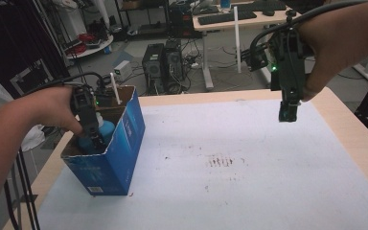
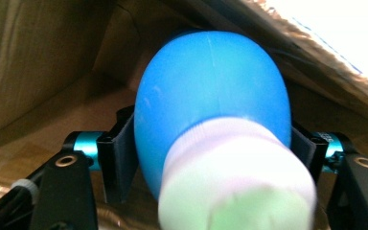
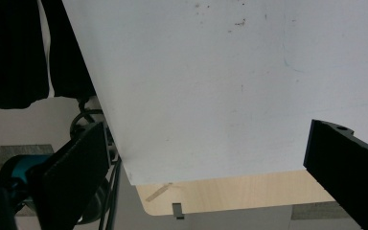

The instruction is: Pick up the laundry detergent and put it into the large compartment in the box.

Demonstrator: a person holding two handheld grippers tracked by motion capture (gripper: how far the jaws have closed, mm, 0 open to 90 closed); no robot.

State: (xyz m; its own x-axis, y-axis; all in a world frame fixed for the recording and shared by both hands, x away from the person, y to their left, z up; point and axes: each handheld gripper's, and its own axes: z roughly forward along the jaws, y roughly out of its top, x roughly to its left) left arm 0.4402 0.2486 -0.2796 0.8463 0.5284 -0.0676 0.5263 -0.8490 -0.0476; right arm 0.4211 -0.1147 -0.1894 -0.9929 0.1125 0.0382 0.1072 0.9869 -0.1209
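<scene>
At the left edge of the table, the left gripper (image 1: 96, 139) is down inside the open blue cardboard box (image 1: 124, 158), its jaws part open with the blue bottle (image 2: 211, 100) between them, white cap toward the camera. The pads sit right at the bottle's sides; I cannot tell whether they press. It looks like the packing step, the bottle being set down in the box. Next, I'd say, the jaws need to widen and lift straight out. The right gripper (image 1: 287, 114) hangs wide open and empty over the white table mat (image 1: 249, 191), far right.
</scene>
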